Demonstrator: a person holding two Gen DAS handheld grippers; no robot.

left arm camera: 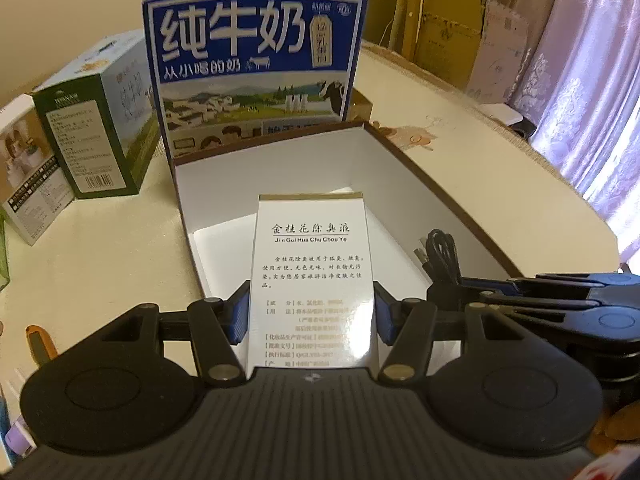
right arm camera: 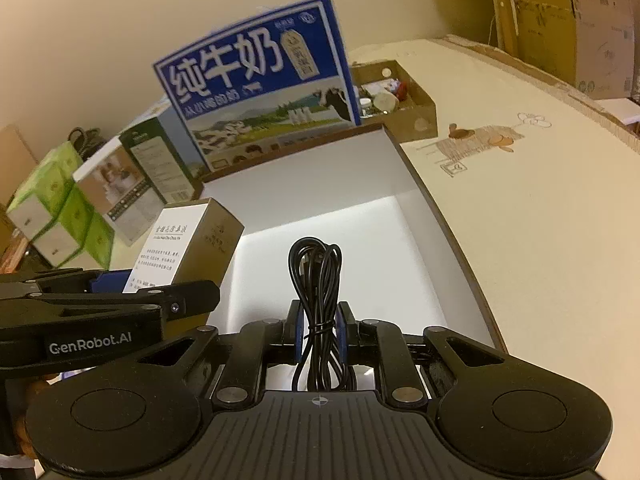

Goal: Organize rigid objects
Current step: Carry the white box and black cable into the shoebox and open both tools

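Observation:
My left gripper point(left arm camera: 312, 316) is shut on a tall white carton with a gold top band and Chinese print point(left arm camera: 312, 256), its blue pads pressing both sides. The carton hangs over the near left part of an open brown-rimmed box with a white inside point(left arm camera: 440, 188). My right gripper point(right arm camera: 320, 332) is shut on a tied bundle of black USB cable point(right arm camera: 316, 272), held over the same open box point(right arm camera: 440, 224). In the right wrist view the white carton point(right arm camera: 180, 248) sits at the left. In the left wrist view the cable point(left arm camera: 440, 252) is at the right.
A blue milk carton panel point(left arm camera: 256, 60) stands upright behind the open box. Left of it are a green box point(left arm camera: 92, 140) and a white box point(left arm camera: 28, 188). A cardboard tray of small items point(right arm camera: 420, 124) lies behind, and green tissue boxes point(right arm camera: 52, 208) sit far left.

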